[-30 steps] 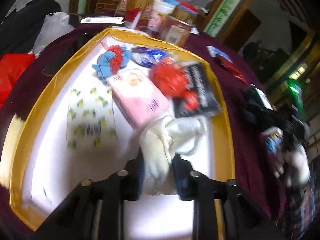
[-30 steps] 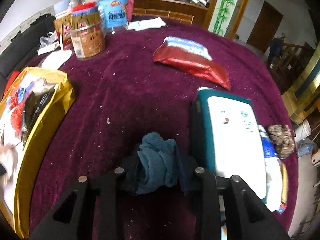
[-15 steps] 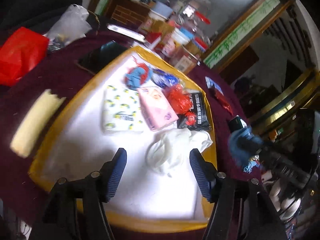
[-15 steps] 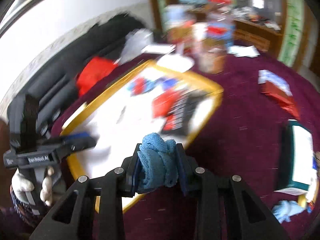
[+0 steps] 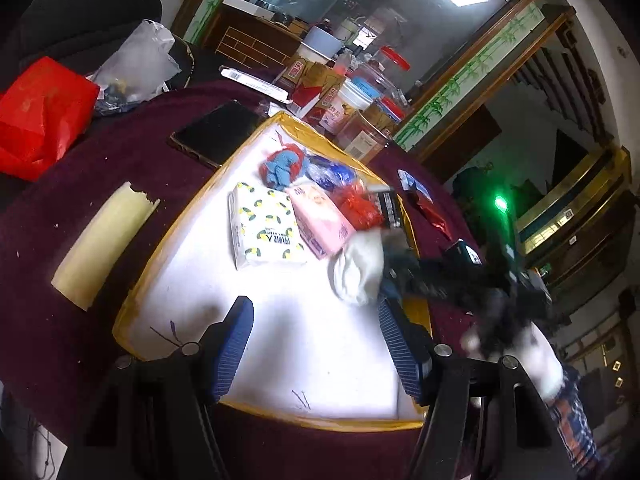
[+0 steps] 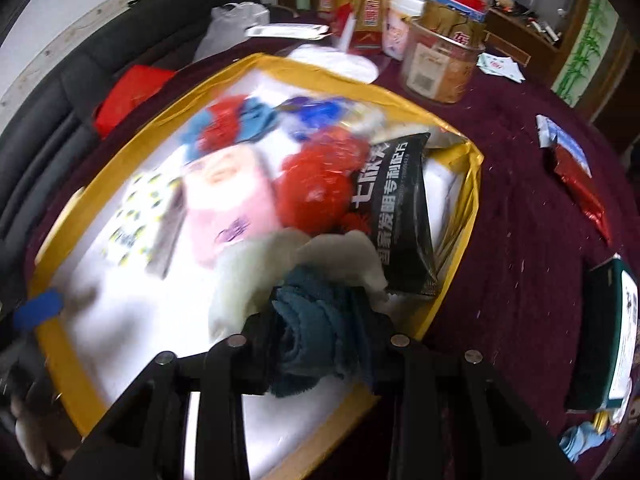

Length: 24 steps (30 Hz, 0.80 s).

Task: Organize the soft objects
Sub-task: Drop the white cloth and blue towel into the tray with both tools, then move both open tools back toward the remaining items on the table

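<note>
A gold-rimmed white tray [image 5: 160, 240] [image 6: 460, 248] lies on the maroon table. In it are a cream cloth [image 5: 358, 268] [image 6: 248, 276], a lemon-print tissue pack [image 5: 266, 232], a pink pack [image 5: 324, 220] [image 6: 228, 200], a red ball [image 6: 320, 176] and a blue-red cloth [image 5: 284, 162]. My left gripper [image 5: 316, 344] is open and empty over the tray's near part. My right gripper [image 6: 316, 320] is shut on a teal towel [image 6: 310, 332], held over the tray beside the cream cloth; it shows blurred in the left wrist view [image 5: 404, 276].
A black pouch [image 6: 400, 208] lies at the tray's right side. Jars and boxes [image 6: 440, 60] stand behind the tray. A phone [image 5: 216, 134], a yellow strip [image 5: 104, 244] and a red bag [image 5: 36, 116] lie left of it. A red packet [image 6: 580, 184] and a teal box [image 6: 608, 344] lie right.
My left gripper let go of the cream cloth, opened and drew back. My right gripper carried the teal towel from the table over the tray, up to the cream cloth.
</note>
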### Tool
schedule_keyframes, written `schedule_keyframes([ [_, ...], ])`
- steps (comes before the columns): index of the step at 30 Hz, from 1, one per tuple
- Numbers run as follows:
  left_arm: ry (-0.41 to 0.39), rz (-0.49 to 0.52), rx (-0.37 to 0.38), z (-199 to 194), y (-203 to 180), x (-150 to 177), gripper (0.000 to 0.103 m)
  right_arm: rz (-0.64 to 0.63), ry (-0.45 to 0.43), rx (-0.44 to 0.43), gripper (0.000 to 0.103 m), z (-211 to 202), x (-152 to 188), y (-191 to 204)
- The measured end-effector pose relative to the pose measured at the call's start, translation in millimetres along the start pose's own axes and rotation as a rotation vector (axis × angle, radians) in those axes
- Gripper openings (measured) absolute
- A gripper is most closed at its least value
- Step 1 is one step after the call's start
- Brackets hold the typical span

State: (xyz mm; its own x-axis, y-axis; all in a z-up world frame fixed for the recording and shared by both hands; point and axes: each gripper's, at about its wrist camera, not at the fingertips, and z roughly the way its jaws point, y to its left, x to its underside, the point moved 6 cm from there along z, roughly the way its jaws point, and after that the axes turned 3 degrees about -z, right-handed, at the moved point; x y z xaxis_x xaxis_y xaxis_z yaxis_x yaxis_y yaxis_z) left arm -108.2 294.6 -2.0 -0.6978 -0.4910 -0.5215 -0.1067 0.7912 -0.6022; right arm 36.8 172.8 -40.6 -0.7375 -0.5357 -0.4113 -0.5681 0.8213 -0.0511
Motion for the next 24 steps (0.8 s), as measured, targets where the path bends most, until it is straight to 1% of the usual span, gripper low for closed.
schedule_keyframes([
  [2,0.001,0.007,0.002,-1,-1,0,0.069,-0.013,-0.023,0.046,0.038,6,-7,-4],
  [4,0.002,0.012,0.003,-3,-3,0,0.069,-0.015,-0.036,0.030,0.043,3,-5,-5],
  [5,-0.001,0.019,-0.001,-5,-4,0,0.069,-0.003,-0.045,0.010,0.049,-4,-3,-6],
  [6,-0.006,0.025,-0.006,-6,-5,0,0.070,0.007,-0.068,-0.009,0.055,-20,3,-6],
  [7,-0.014,0.034,-0.014,-8,-6,-1,0.071,0.013,-0.102,-0.026,0.059,-33,6,-9],
  [8,-0.019,0.039,-0.019,-9,-8,-1,0.072,0.017,-0.142,-0.032,0.067,-47,8,-14],
  [9,-0.023,0.044,-0.022,-9,-9,-1,0.072,0.020,-0.180,-0.023,0.071,-59,10,-20],
  [11,-0.020,0.051,-0.022,-6,-15,1,0.072,0.032,-0.262,0.014,0.075,-93,24,-37],
  [13,-0.008,0.072,-0.016,-1,-26,5,0.072,0.064,-0.344,0.071,0.079,-125,44,-63],
  [15,0.006,0.106,-0.008,2,-40,10,0.072,0.109,-0.426,0.170,0.088,-152,70,-95],
  [16,0.011,0.128,0.000,4,-49,13,0.072,0.138,-0.470,0.241,0.091,-166,86,-117],
  [17,0.015,0.158,0.012,5,-62,16,0.072,0.168,-0.506,0.317,0.099,-177,103,-140],
  [18,0.016,0.186,0.026,6,-73,20,0.072,0.188,-0.519,0.360,0.103,-181,112,-158],
  [19,0.017,0.219,0.043,8,-87,24,0.072,0.225,-0.515,0.406,0.103,-184,130,-185],
  [21,0.022,0.276,0.066,11,-112,33,0.072,0.308,-0.464,0.431,0.103,-182,152,-226],
  [22,0.025,0.300,0.074,13,-122,36,0.072,0.371,-0.440,0.427,0.103,-178,165,-249],
  [24,0.040,0.350,0.086,21,-147,47,0.072,0.498,-0.406,0.369,0.103,-170,187,-288],
])
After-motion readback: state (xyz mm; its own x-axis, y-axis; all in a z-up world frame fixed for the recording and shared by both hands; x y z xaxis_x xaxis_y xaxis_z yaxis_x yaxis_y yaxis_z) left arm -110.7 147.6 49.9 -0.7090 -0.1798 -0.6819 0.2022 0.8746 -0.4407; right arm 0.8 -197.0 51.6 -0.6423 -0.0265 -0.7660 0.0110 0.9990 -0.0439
